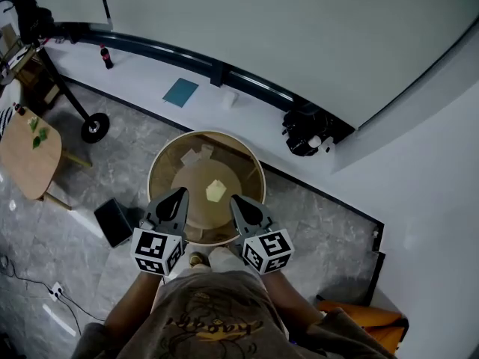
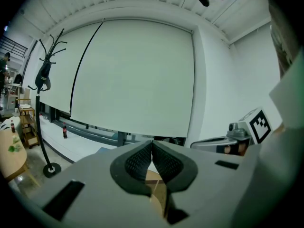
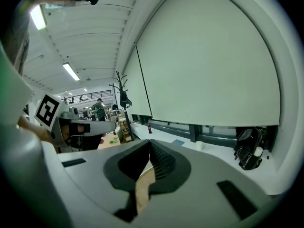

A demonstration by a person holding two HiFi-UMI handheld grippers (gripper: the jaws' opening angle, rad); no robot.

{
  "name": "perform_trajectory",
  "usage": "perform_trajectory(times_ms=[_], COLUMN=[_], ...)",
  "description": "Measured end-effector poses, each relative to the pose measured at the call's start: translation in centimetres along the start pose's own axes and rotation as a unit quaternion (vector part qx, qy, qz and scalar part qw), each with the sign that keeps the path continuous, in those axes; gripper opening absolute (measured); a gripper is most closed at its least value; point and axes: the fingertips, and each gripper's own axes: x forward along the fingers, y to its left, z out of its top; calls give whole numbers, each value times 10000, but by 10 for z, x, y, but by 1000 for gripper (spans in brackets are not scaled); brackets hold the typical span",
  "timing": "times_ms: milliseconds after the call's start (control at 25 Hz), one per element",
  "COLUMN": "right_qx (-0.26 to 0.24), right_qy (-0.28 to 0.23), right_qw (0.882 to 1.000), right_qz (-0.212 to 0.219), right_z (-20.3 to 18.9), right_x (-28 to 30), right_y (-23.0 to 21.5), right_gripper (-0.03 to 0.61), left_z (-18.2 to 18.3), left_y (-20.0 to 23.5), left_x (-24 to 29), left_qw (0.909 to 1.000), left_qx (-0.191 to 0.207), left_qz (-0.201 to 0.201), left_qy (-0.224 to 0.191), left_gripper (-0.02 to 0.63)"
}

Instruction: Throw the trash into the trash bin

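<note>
A round tan trash bin point(image 1: 159, 163) stands on the grey floor straight below me. Inside it lie a pale yellow crumpled piece point(image 1: 215, 191) and some whitish scraps point(image 1: 196, 155). My left gripper point(image 1: 179, 194) hangs over the bin's near left rim, my right gripper point(image 1: 235, 199) over the near right rim. In the left gripper view the left gripper point(image 2: 152, 144) has its pads meeting at the tip, with nothing between them. The right gripper view shows the right gripper point(image 3: 150, 144) closed the same way and empty. The bin's brown inside point(image 2: 154, 184) shows under the left jaws.
A round wooden table point(image 1: 30, 152) and a coat stand's base point(image 1: 95, 127) are at the left. A dark flat thing point(image 1: 114, 221) lies on the floor beside the bin. On the raised white ledge by the wall are a bottle point(image 1: 106, 57), a blue sheet point(image 1: 180, 92) and a black bag point(image 1: 307, 129).
</note>
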Motion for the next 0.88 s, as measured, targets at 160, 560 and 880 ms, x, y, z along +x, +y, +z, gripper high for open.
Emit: perform_trajectory(times_ms=[160,560,880], right_qx=[-6,-49,-15], right_qy=[73,181,330], right_qw=[10000,9996,9991], right_qz=[61,199,263], right_z=[-6,-49,-120], right_x=[20,72,107], right_y=[-15,-47,-77], right_gripper=[18,18,18], left_z=[-13,-86,-172], left_y=[13,39,60], left_x=[23,75,122], left_qw=[9999,9993,9974], left_qx=[-50,-208,-503], left_qz=[65,174,339], left_qy=[80,267,394], left_gripper=[20,20,20])
